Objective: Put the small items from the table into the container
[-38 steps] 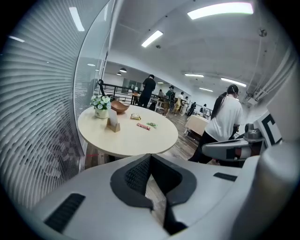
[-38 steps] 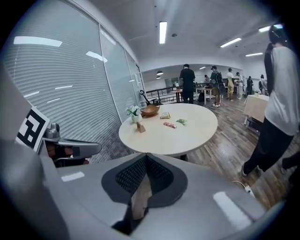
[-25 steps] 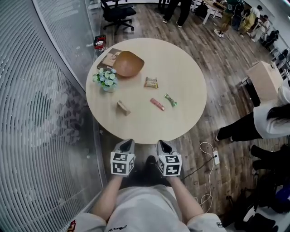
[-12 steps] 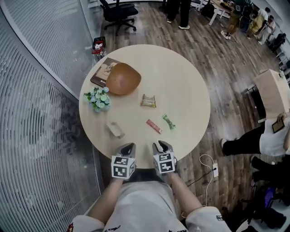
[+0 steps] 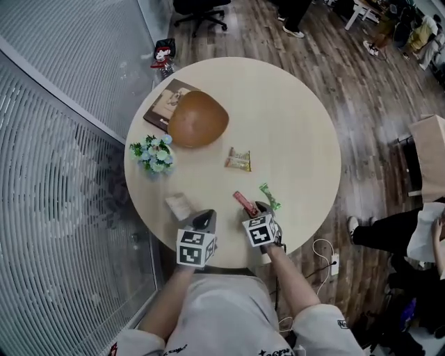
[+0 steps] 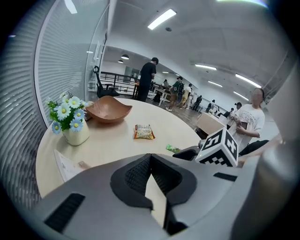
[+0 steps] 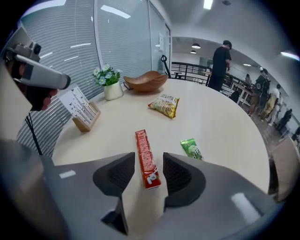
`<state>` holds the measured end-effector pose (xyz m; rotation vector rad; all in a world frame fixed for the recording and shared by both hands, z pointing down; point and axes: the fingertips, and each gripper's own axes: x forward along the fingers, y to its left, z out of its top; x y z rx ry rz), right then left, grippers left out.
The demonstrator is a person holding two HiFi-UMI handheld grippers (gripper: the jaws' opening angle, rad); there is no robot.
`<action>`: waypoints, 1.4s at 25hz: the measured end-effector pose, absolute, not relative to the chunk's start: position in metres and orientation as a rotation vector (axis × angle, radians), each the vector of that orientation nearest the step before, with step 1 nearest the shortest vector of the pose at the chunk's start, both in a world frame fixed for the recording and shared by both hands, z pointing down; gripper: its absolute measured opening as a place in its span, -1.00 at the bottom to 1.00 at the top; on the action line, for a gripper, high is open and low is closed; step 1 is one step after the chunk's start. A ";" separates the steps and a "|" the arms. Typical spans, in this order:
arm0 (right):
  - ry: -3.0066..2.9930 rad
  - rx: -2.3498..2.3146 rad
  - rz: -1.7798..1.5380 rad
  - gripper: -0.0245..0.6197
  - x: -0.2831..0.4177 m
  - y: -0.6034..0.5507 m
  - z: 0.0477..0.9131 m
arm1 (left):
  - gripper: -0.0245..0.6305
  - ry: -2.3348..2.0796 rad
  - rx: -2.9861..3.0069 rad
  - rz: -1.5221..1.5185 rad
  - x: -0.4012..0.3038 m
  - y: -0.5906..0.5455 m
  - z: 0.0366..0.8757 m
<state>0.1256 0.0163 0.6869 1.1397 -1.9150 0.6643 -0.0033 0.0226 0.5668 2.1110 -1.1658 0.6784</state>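
Note:
A red snack bar [image 7: 146,159] lies on the round table [image 5: 299,139] near its front edge, between the jaws of my right gripper [image 7: 144,176]. The jaws are opening and the pads stand clear of the bar on both sides. A green packet [image 7: 191,148] lies just right of it and a yellow snack packet [image 7: 165,105] farther out. The brown wooden bowl [image 5: 198,119] sits at the far left of the table. My left gripper [image 6: 150,157] hovers over the front edge, shut with nothing in it, near a card holder [image 5: 179,206].
A small vase of flowers [image 5: 154,153] stands left of the bowl, which rests partly on a book [image 5: 160,104]. A glass wall runs along the left. People stand beyond the table, and an office chair [image 5: 201,7] is at the far side.
Both grippers have come forward from in front of the table to over its front edge. The right gripper dropped over the red bar and its jaws parted; the left stayed shut.

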 end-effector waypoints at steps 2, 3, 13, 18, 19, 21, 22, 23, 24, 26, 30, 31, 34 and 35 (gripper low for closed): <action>-1.901 1.092 0.683 -0.43 0.126 0.014 0.696 | -0.91 -1.160 2.103 0.683 -0.003 0.018 0.569; -1.897 1.067 0.696 -0.43 0.125 0.016 0.700 | -0.91 -1.155 2.099 0.687 -0.003 0.017 0.570; -1.842 1.025 0.693 -0.58 0.124 0.031 0.714 | -0.91 -1.108 2.080 0.697 -0.003 0.007 0.581; -1.833 1.040 0.715 -0.60 0.122 0.031 0.715 | -0.91 -1.103 2.084 0.681 -0.004 0.001 0.581; -1.835 1.044 0.723 -0.60 0.121 0.031 0.713 | -0.91 -1.103 2.085 0.677 -0.005 0.000 0.580; -1.855 1.056 0.735 -0.60 0.119 0.027 0.707 | -0.91 -1.105 2.080 0.664 -0.005 -0.003 0.579; -1.874 1.065 0.733 -0.60 0.116 0.022 0.700 | -0.91 -1.105 2.074 0.650 -0.005 -0.004 0.577; -1.899 1.077 0.726 -0.60 0.112 0.015 0.692 | -0.91 -1.107 2.068 0.630 -0.005 -0.006 0.573; -1.928 1.090 0.715 -0.60 0.108 0.005 0.681 | -0.91 -1.112 2.064 0.607 -0.005 -0.008 0.568; -1.992 1.117 0.688 -0.60 0.094 -0.023 0.656 | -0.91 -1.132 2.071 0.569 -0.008 -0.015 0.554; -2.122 1.149 0.601 -0.60 0.053 -0.112 0.598 | -0.91 -1.179 2.075 0.525 -0.019 -0.027 0.532; -2.136 1.145 0.589 -0.60 0.042 -0.135 0.589 | -0.91 -1.192 2.066 0.520 -0.024 -0.029 0.530; -2.138 1.118 0.585 -0.60 0.009 -0.196 0.577 | -0.91 -1.231 2.038 0.483 -0.039 -0.036 0.525; -2.130 1.109 0.586 -0.60 -0.001 -0.212 0.578 | -0.91 -1.242 2.028 0.471 -0.043 -0.038 0.524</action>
